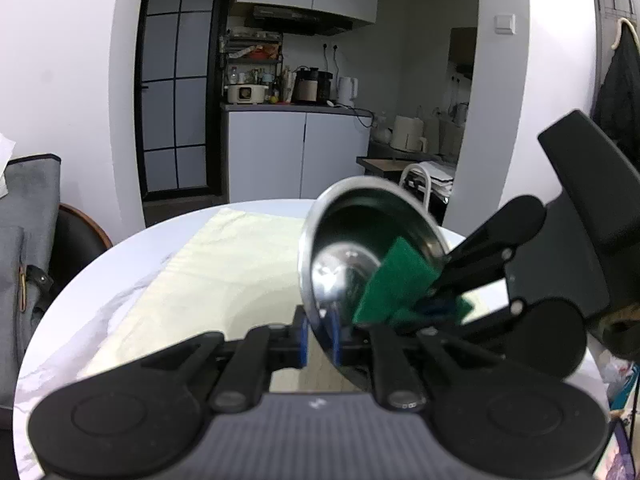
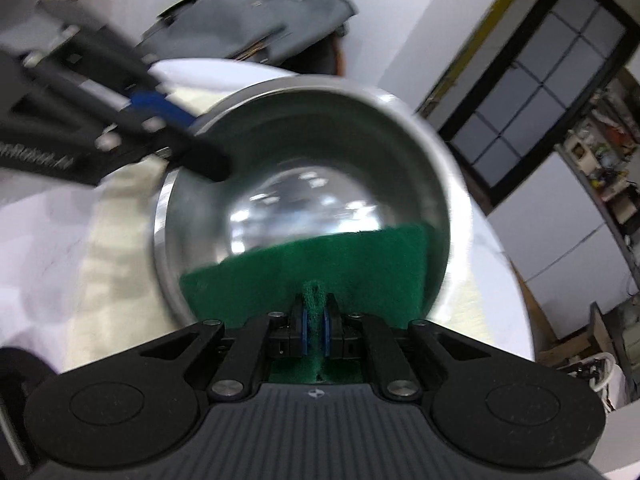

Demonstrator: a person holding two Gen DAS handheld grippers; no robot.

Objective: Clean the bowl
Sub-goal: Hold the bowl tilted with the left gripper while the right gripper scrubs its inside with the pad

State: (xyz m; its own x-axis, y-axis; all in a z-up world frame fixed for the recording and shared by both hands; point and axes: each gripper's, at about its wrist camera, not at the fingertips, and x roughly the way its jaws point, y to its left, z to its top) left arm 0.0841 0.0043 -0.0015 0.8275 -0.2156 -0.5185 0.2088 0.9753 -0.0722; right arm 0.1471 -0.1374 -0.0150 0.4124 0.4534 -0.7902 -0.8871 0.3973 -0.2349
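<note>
Behind everything is a small kitchen corner with white cabinets and a dark glass door, and nearer is a round white table (image 1: 120,280) with a pale yellow cloth (image 1: 224,264) spread on it.

Above this table the metal bowl (image 1: 352,240) is lifted and tipped on its side, so its opening looks toward the right gripper (image 1: 436,300). The left gripper (image 1: 320,338) is clenched on the bowl's rim at the lower edge, one blue pad on the inside and one on the outside. In the right wrist view the same gripper (image 2: 188,128) reaches in from the upper left and pinches the rim there.

The right gripper (image 2: 316,328) is closed tight on a green scrub pad (image 2: 320,264), which is folded between its jaws. The free part of the pad spreads forward and lies against the lower inner wall of the bowl (image 2: 304,152). The picture is blurred there, so I cannot tell how hard it presses.

The important relation is this: the bowl's hollow lies straight ahead of the right gripper, along the line of its fingers, with the shiny bottom just beyond the pad's edge. I judge that scrubbing is in progress and the next stroke must carry the pad across the bottom, while the left gripper holds the bowl steady. If the grip on the thin rim slips, the bowl could turn.
</note>
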